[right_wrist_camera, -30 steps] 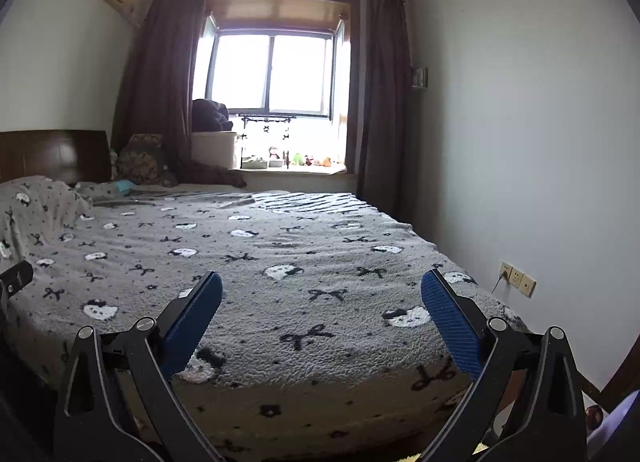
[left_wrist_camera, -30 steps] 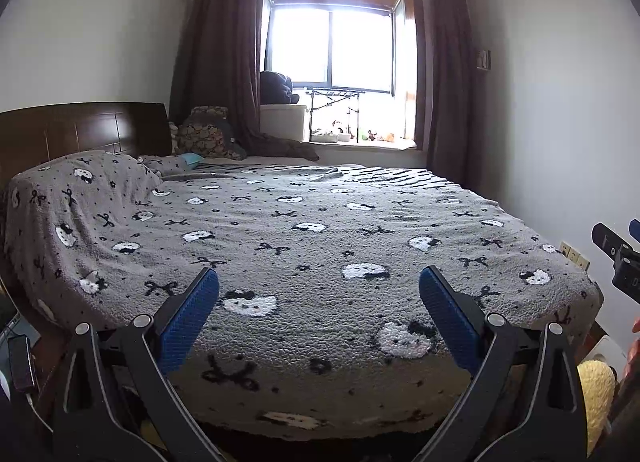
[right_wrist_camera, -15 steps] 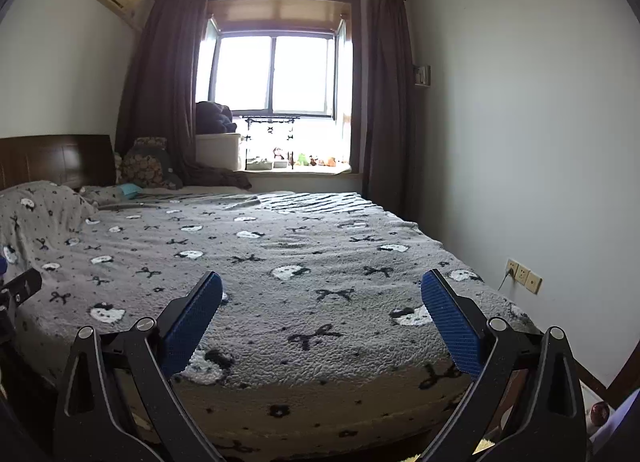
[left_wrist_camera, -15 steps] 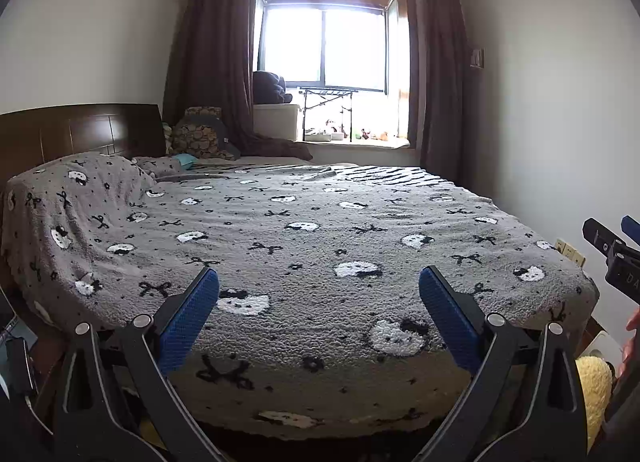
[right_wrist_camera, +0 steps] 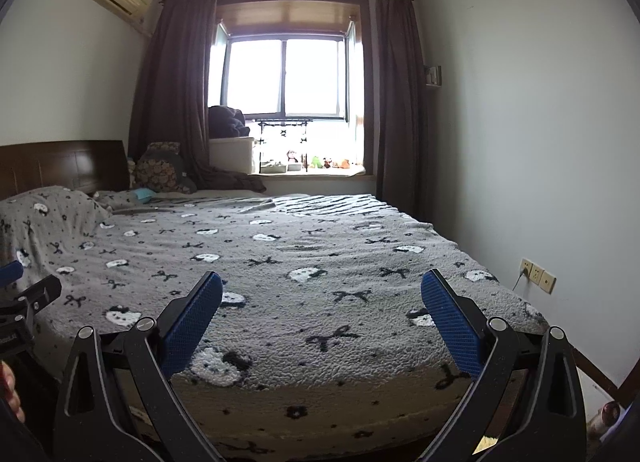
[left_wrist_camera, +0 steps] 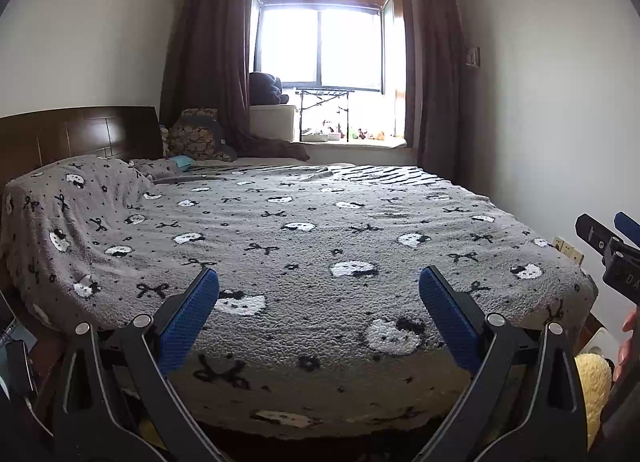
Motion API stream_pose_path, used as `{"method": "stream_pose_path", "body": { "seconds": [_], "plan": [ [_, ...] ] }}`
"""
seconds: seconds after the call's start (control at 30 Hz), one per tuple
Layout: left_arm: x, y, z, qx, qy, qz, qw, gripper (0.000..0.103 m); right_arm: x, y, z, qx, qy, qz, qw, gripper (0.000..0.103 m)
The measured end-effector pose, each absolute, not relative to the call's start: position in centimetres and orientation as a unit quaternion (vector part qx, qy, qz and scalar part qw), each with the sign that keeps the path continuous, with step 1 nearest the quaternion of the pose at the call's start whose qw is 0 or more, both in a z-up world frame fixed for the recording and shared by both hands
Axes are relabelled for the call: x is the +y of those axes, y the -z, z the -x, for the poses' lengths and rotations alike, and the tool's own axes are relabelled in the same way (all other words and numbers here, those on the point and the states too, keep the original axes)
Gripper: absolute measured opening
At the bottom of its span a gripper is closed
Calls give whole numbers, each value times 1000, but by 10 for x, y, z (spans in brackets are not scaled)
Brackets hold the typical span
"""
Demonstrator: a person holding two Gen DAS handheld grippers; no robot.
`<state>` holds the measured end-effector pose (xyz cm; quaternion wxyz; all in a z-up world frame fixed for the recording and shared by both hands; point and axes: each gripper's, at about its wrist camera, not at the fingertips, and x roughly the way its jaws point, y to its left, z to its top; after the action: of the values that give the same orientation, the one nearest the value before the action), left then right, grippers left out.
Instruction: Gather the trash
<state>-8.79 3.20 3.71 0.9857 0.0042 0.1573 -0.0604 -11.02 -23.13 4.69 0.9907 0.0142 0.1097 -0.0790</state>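
Note:
My left gripper is open and empty, held above the near edge of a bed with a grey blanket printed with white cats and black bows. My right gripper is open and empty too, over the same blanket. The right gripper also shows at the right edge of the left wrist view, and the left one at the left edge of the right wrist view. No trash can be made out on the bed. A small teal item lies near the pillows.
A dark wooden headboard stands at the left. A window with dark curtains, a white box and small toys on the sill are at the back. Wall sockets sit low on the right wall. A yellow plush thing lies by the bed's right corner.
Both grippers have shifted a little and tilted slightly up, so the window sits lower in view. Both stay open and empty.

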Motion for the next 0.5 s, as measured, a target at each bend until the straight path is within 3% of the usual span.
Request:
{"method": "stream_pose_path", "body": {
  "seconds": [0.5],
  "plan": [
    [33,-38,88,157,60,-4,986,95,-230,-47,110,111,69,-18,991,100]
  ]
}}
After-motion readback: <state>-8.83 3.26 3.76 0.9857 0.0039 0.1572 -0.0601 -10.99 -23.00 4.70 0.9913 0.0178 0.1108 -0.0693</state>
